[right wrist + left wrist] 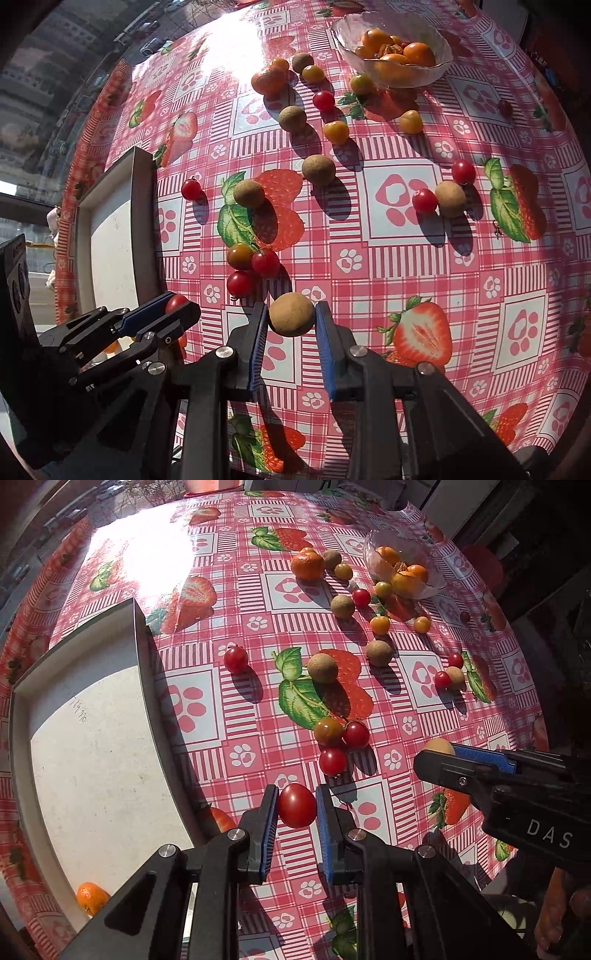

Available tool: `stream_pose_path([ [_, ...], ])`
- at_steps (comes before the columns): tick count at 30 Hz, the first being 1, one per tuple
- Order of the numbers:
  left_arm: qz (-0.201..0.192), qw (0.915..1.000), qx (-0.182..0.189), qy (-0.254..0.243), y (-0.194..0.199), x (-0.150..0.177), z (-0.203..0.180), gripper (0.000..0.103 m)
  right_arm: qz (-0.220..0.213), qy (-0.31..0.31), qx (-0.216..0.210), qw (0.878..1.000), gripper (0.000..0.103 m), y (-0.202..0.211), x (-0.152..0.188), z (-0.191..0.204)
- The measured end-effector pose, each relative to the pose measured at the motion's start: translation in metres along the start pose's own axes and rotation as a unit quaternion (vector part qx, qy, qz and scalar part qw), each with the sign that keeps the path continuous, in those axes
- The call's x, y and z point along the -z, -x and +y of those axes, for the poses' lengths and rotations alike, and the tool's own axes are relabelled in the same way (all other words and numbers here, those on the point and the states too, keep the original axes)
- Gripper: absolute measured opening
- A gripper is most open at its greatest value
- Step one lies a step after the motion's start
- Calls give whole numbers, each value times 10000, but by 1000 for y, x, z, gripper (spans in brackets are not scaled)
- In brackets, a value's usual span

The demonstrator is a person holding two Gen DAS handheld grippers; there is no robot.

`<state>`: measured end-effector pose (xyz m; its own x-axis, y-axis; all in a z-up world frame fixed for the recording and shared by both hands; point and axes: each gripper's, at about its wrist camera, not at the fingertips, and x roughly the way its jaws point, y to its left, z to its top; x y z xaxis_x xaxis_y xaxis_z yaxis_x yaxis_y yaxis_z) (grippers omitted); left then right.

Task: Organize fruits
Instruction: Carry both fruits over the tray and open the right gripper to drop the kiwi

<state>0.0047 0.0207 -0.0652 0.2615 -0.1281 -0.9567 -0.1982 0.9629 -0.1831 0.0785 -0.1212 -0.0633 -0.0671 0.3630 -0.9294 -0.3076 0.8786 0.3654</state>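
My left gripper [296, 806] is shut on a red cherry tomato [296, 805], held above the table beside the white tray [92, 768]. My right gripper [291, 319] is shut on a brown longan [291, 314], just right of the left gripper [173, 314]; it also shows in the left wrist view [443, 753]. Loose cherry tomatoes [251, 266], longans [318, 169] and yellow berries [335, 132] lie scattered on the strawberry tablecloth. A mandarin [90, 897] lies in the tray's near corner.
A glass bowl [432, 35] with orange fruits stands at the far right of the table. A larger mandarin [307, 565] lies left of it. The tray's raised rim [147, 672] runs along the left. The round table's edge curves close on the right.
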Motion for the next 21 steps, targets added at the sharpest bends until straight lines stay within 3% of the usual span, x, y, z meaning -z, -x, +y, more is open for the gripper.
stream_pose_path([
  [21,-267,9925,-519,1076,39,40,126,22,205,1076,-214,9938,28,-21,-4,132],
])
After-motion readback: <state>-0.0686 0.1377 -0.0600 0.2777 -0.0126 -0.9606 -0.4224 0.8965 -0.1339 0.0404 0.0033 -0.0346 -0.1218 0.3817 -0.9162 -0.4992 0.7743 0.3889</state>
